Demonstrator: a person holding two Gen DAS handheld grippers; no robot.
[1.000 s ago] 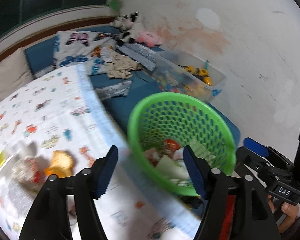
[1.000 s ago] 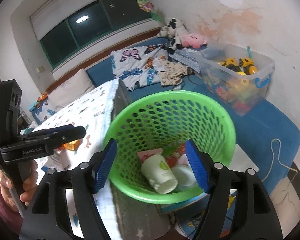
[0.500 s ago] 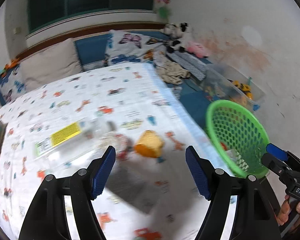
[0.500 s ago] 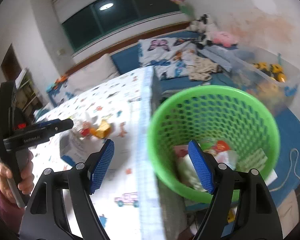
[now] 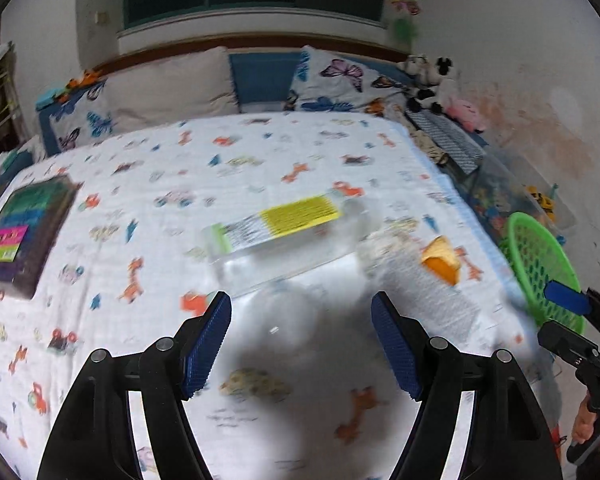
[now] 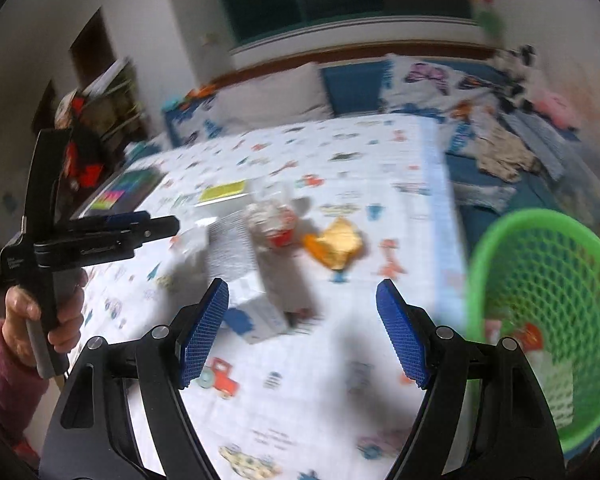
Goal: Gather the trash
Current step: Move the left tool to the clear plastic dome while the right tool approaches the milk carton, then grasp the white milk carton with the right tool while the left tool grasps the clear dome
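My left gripper [image 5: 300, 320] is open and empty above the patterned sheet [image 5: 148, 264]. Just beyond its fingers lies a clear plastic bottle [image 5: 288, 232] with a yellow label. An orange wrapper [image 5: 440, 260] lies to the bottle's right. My right gripper [image 6: 302, 312] is open and empty too. A white carton with blue print [image 6: 256, 320] lies near its left finger. A crumpled red and white wrapper [image 6: 272, 224] and the orange wrapper [image 6: 334, 244] lie further off. The green basket [image 6: 500, 232] stands at the right, with trash inside. All is blurred.
A dark flat box [image 5: 20, 232] lies at the sheet's left edge. Pillows [image 5: 172, 84] line the head end. Clothes [image 6: 504, 156], plush toys [image 5: 428, 80] and a clear toy bin [image 5: 540, 200] sit beside the bed. A hand [image 6: 40, 312] holds the left gripper [image 6: 168, 227].
Both views have swung left, from the green basket to the sheet. The basket slid to the right edge. Bottle, carton and wrappers now lie in front of the open jaws.
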